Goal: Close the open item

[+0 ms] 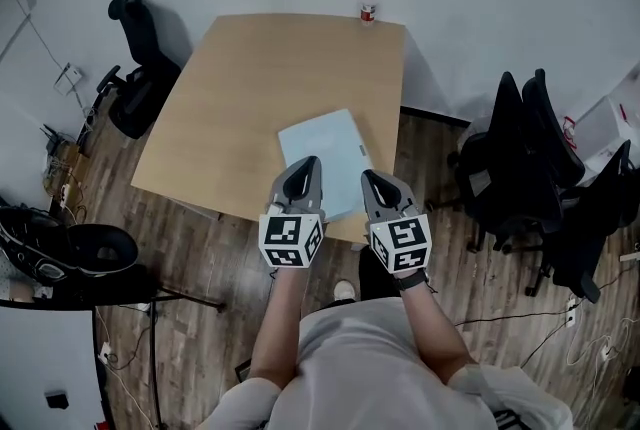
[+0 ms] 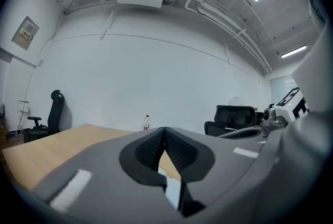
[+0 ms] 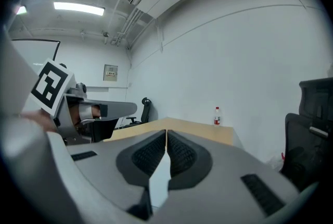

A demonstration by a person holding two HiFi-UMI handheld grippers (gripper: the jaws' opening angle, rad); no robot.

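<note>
Biggest thing in my feed was the wooden table [image 1: 250, 88], filling the upper middle of the head view, with black office chairs [image 1: 520, 168] bunched at the right edge and one more in the upper left.

On the table, toward its near edge and a bit right of frame centre, lay the pale blue item [image 1: 325, 158]. I think it's a laptop or a folder, but couldn't say for sure. From above it looked like one flat slab, with no raised lid or flap that I could spot. So my read is the closing part was either already done or there wasn't much left. I couldn't confirm the seam from any view, though, so take that with salt.

The left gripper [image 1: 308, 164] sat just below frame centre, its tip over the item's near edge. The right gripper [image 1: 369, 176] was just beside it, over the near right corner. I couldn't tell from above whether either actually touched it. In each gripper's own view the ribbed pads met at the tips, with only a sliver of pale blue showing lower down behind them. So both were pinched closed and held nothing.

Smallest bit was a water bottle [image 1: 368, 3] standing at the table's far edge, top centre, well apart from everything.
</note>
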